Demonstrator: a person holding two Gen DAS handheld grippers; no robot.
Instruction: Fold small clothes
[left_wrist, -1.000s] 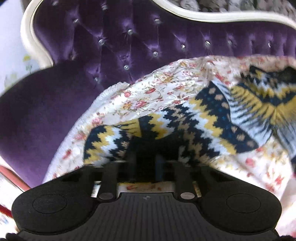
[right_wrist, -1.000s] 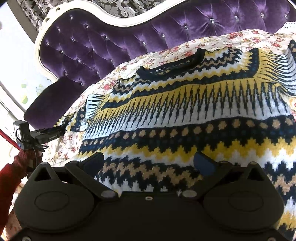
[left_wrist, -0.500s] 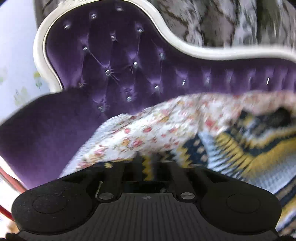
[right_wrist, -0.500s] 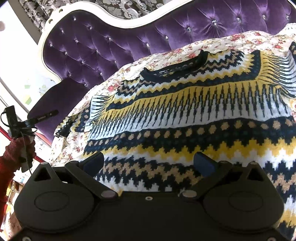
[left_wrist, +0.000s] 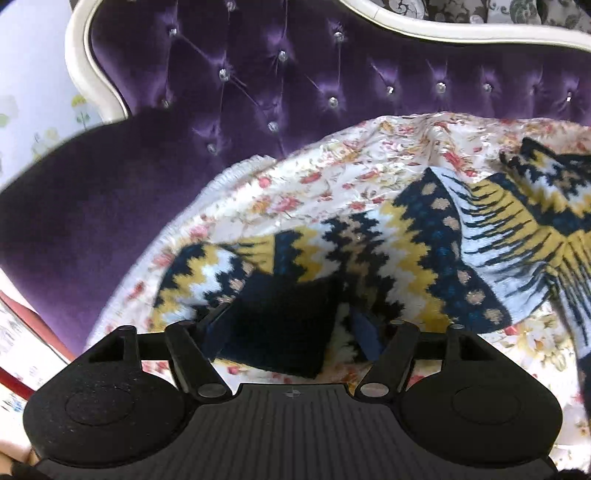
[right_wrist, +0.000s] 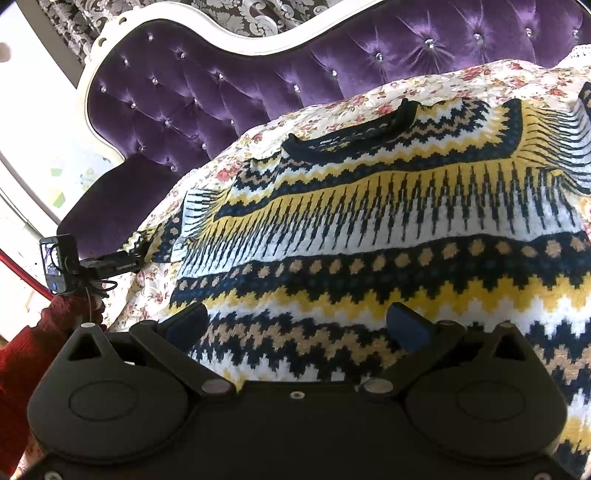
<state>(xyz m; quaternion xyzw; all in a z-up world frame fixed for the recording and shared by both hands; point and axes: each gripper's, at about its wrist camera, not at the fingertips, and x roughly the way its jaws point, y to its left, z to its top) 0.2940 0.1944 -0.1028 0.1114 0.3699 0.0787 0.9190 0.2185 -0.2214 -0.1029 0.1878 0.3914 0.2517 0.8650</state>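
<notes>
A yellow, navy and white patterned sweater (right_wrist: 369, 229) lies spread on a floral blanket (right_wrist: 480, 77) on a purple sofa. Its left sleeve (left_wrist: 369, 251) stretches toward my left gripper (left_wrist: 288, 328), whose jaws stand apart on either side of the dark cuff (left_wrist: 280, 325). The cuff lies between the fingers without being pinched. My right gripper (right_wrist: 295, 325) is open and empty, hovering just over the sweater's lower hem. The left gripper also shows in the right wrist view (right_wrist: 122, 264), at the sleeve end.
The tufted purple sofa back (left_wrist: 295, 74) with white trim rises behind the blanket. The sofa arm (left_wrist: 74, 206) is at the left. The person's red sleeve (right_wrist: 22, 354) shows at the lower left. The blanket's edge (left_wrist: 207, 192) drops off near the sleeve.
My left gripper was shut on the cuff, lifted and swung, and has now come down and opened; the cuff lies between its jaws. The right gripper has barely moved.
</notes>
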